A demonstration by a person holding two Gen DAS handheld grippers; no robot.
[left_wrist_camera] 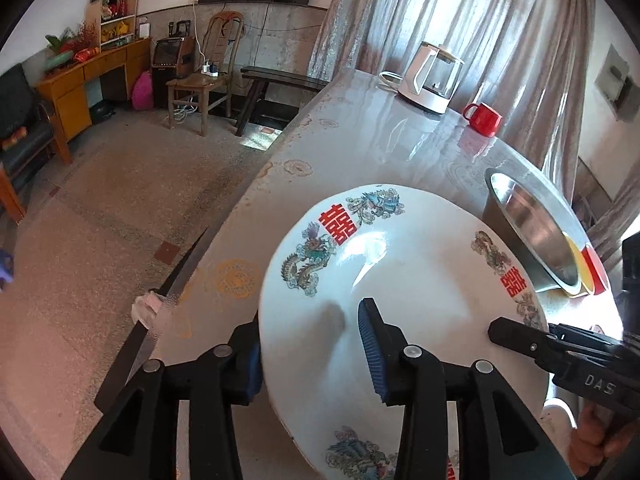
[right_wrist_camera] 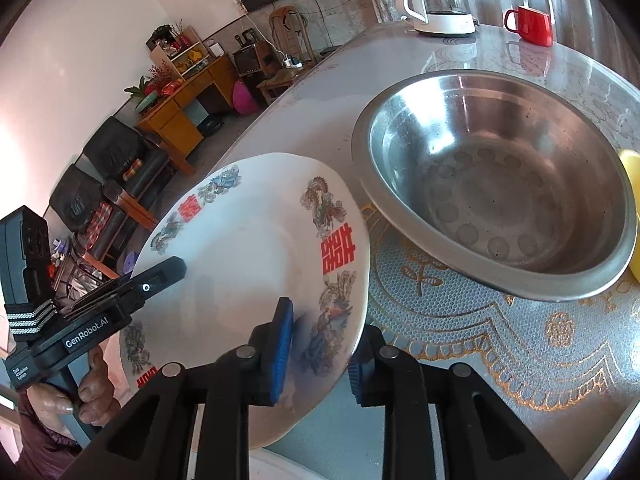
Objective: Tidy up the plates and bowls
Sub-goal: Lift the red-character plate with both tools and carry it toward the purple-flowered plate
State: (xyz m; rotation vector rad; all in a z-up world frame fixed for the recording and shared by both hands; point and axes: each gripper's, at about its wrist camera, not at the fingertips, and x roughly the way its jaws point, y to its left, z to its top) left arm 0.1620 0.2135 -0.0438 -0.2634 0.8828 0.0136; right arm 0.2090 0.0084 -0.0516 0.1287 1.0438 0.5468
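The left gripper [left_wrist_camera: 316, 352] straddles the near left rim of a white plate [left_wrist_camera: 400, 280], one blue pad inside the dish and the other outside under the edge; whether the pads actually press on the rim I cannot tell. The right gripper [right_wrist_camera: 320, 352] straddles the opposite rim the same way, with one pad over the painted border and one beneath; here too I cannot tell whether they press. A person's hand [right_wrist_camera: 92, 392] holds the left gripper's handle.

The plate is round, so it has no long axis. It is tilted with its face up toward the cameras, and it spans from one gripper to the other at the near edge of the table [right_wrist_camera: 500, 340]. Its rim carries red characters and dragon and bird prints.

Just beyond the plate, ahead and to the right of the right gripper, a steel basin [right_wrist_camera: 500, 184] sits upright on the patterned tablecloth. Far ahead stand a white kettle [right_wrist_camera: 436, 0] and a red mug [right_wrist_camera: 530, 26], well apart from the plate.
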